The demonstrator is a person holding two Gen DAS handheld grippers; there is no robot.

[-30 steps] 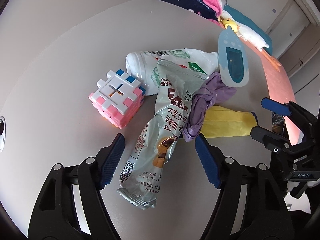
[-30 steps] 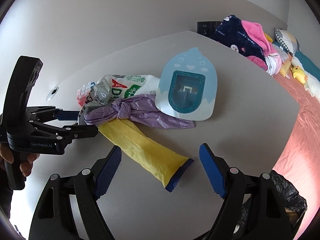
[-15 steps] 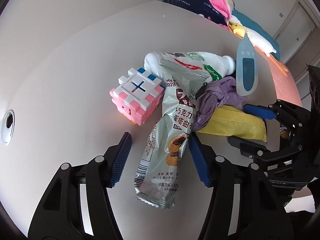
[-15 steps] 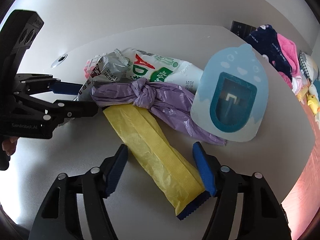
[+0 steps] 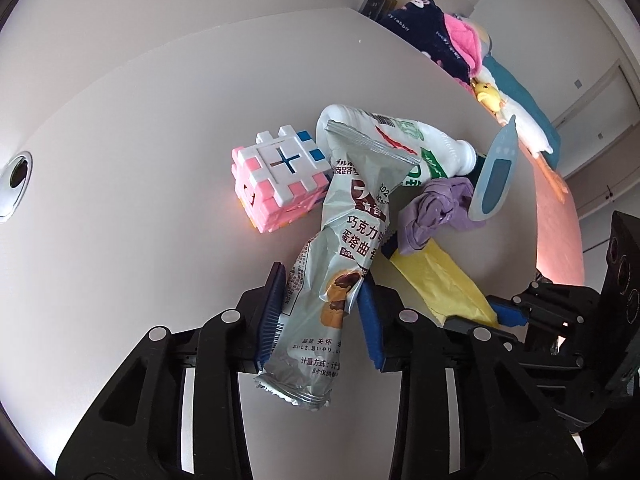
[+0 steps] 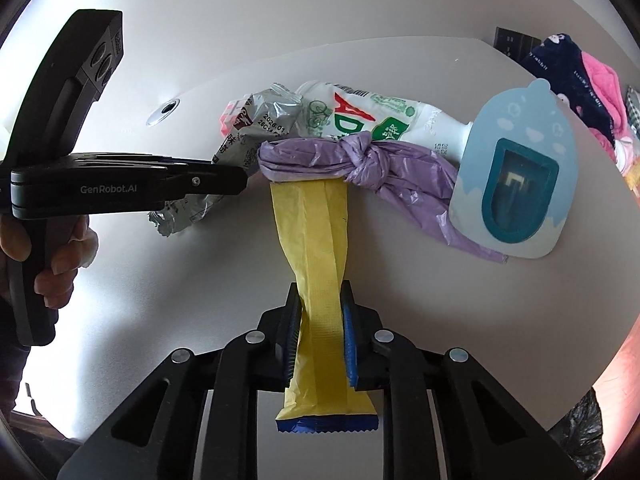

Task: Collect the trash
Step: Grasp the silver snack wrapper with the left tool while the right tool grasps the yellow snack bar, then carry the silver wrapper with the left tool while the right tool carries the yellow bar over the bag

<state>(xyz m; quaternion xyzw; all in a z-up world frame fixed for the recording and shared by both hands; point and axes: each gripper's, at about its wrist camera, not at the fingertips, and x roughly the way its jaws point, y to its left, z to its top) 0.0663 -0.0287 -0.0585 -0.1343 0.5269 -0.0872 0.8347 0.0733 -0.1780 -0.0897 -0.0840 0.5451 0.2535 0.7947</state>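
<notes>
**Both grippers clamped on wrappers at the trash pile**

The white table (image 5: 120, 152) carries the whole pile, with a heap of dark and pink clothing (image 5: 436, 36) at its far edge. A black trash bag (image 6: 580, 436) shows at the lower right corner of the right wrist view, past the table's edge.

Within the pile, the white plastic bottle (image 6: 372, 120) lies on its side at the back. The light blue card (image 6: 516, 176) lies over the bottle's neck end. The knotted purple bag (image 6: 360, 162) lies across the front of the bottle and covers the far end of the yellow wrapper (image 6: 316, 248). The pink and white block cube (image 5: 280, 176) stands just beside the bottle's base, touching the silver snack wrapper (image 5: 336, 264).

The left gripper (image 5: 320, 308) has its blue pads closed against both sides of the silver snack wrapper; the wrapper's upper end leans over the bottle.

The right gripper (image 6: 318, 332) is closed on the yellow wrapper near its blue crimped end, which hangs below the pads.
</notes>
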